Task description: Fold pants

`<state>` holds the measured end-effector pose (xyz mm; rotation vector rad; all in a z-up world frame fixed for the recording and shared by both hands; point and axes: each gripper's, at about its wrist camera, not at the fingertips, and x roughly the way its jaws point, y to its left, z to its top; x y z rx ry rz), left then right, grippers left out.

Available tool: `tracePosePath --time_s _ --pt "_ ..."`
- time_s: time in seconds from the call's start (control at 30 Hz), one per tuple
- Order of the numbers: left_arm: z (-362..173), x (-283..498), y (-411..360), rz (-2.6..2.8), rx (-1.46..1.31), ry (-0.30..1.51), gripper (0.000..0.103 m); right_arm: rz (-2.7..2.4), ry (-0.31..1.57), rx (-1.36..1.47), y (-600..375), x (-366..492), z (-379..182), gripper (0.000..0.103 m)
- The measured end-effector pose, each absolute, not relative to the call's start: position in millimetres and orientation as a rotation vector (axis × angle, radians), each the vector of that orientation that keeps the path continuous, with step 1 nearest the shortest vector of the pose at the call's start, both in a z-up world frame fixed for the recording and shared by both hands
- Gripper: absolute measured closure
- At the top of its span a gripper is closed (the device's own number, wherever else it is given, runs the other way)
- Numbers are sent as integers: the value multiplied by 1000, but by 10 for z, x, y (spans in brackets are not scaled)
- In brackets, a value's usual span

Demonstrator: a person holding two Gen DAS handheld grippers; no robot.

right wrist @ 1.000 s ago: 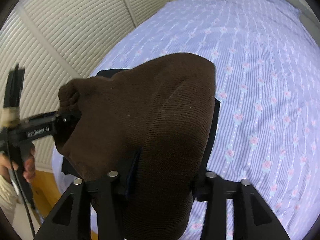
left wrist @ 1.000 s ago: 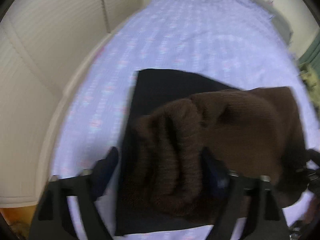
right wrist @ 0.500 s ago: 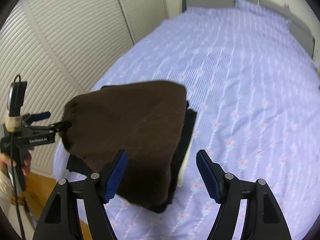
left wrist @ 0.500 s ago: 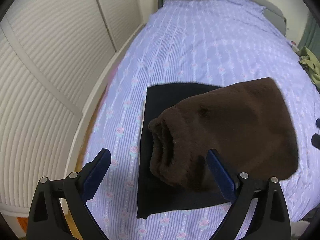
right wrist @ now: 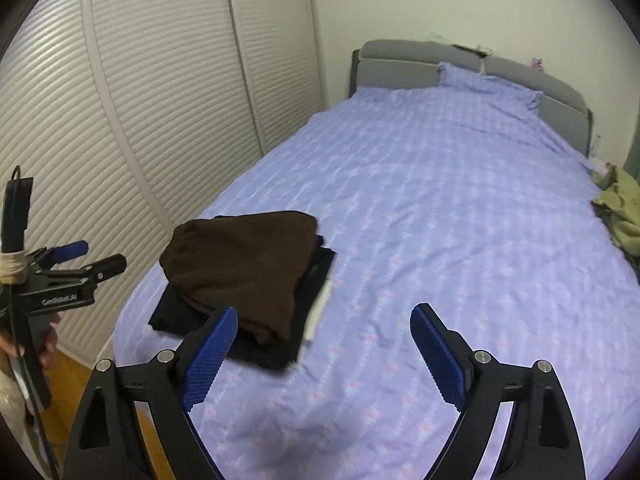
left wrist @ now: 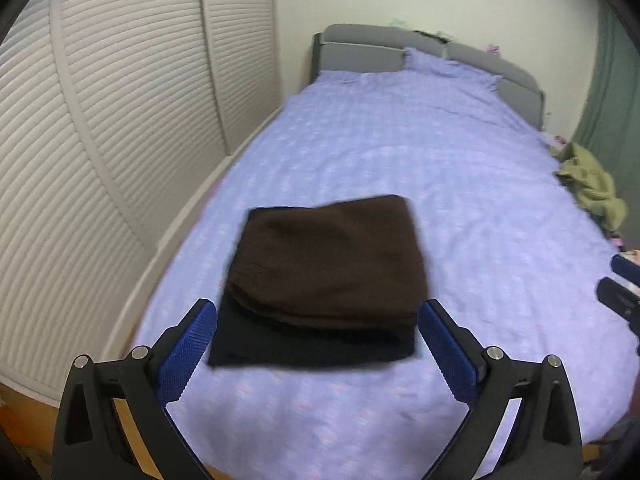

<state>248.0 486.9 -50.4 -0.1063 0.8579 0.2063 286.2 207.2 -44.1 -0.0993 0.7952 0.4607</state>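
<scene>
The folded brown pants (left wrist: 332, 264) lie on top of a folded black garment (left wrist: 312, 346) near the foot of the bed. They also show in the right wrist view (right wrist: 244, 268), with the black garment (right wrist: 264, 344) under them. My left gripper (left wrist: 316, 340) is open and empty, held back above the near edge of the stack. It shows from the side in the right wrist view (right wrist: 92, 258). My right gripper (right wrist: 324, 344) is open and empty, right of the stack, and its tips show in the left wrist view (left wrist: 620, 284).
The bed (right wrist: 440, 208) has a lilac flowered sheet, a pillow (right wrist: 488, 82) and a grey headboard (left wrist: 360, 50). White slatted wardrobe doors (left wrist: 100, 120) run close along the left. An olive garment (left wrist: 592, 188) lies at the bed's right edge.
Both grippers let go of the brown pants and pulled back and up. The pants now lie flat on the black garment.
</scene>
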Motion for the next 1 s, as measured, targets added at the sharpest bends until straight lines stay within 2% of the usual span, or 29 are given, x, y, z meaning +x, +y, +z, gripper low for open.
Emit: tracePosePath --time_s 0.1,0.2,0.63,1.0 --pt "-414 2274 4460 165 -117 842 1 421 777 -85 1748 2628 -355 13" --pt "-325 2087 4045 153 -86 822 1 368 760 -51 1327 2331 -244 7" --pt "-50 1217 2630 64 -25 790 0 245 764 52 81 1335 -160 6" --pt "193 596 1909 46 10 757 0 200 709 79 -605 591 33 6"
